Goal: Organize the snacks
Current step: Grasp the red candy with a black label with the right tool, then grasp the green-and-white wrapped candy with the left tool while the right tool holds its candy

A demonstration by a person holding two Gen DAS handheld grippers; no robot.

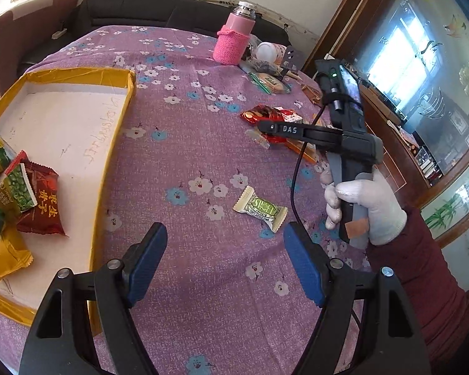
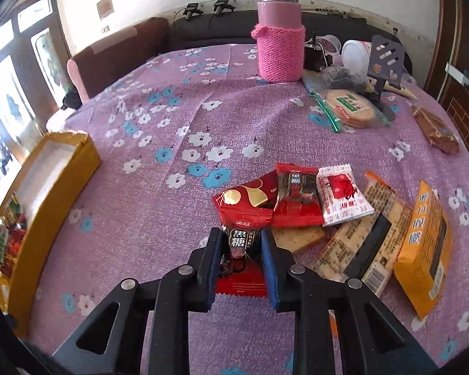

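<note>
Gripping: the right gripper (image 2: 240,250) has its blue pads pressed against both sides of a black-and-red snack packet (image 2: 241,250), which sits on the purple flowered tablecloth (image 2: 159,225); the packet's red bottom edge sticks out below the pads toward the camera.
Left gripper: the left gripper (image 1: 225,262) hangs over the cloth with its jaws wide apart and nothing between them.
Nearest loose snack: a small cream-and-green wrapped candy (image 1: 261,208) lies on the cloth just beyond the left gripper's right-hand pad, touching neither pad.
Snack pile: directly past the held packet lie a red-and-gold packet (image 2: 245,200), a red packet with a dark window (image 2: 297,198) and a white-and-red packet (image 2: 342,198), overlapping one another; to their right are a long tan cracker pack (image 2: 364,234) and an orange pack (image 2: 425,250).
Box: a shallow yellow-rimmed box (image 1: 122,118) with a white floor stands at the left of the table; in its near left corner are a dark red packet (image 1: 43,200), green packets (image 1: 18,184) and a gold one (image 1: 6,250), piled together.
Right hand: seen from the left wrist camera, a white-gloved hand (image 1: 365,206) with a maroon sleeve holds the right gripper's handle above the pile.
Far end of table: a pink bottle in a knitted sleeve (image 2: 279,34) stands upright; right of it lie a bag of round crackers (image 2: 348,106) and a brown packet (image 2: 434,128), well apart from the pile.
</note>
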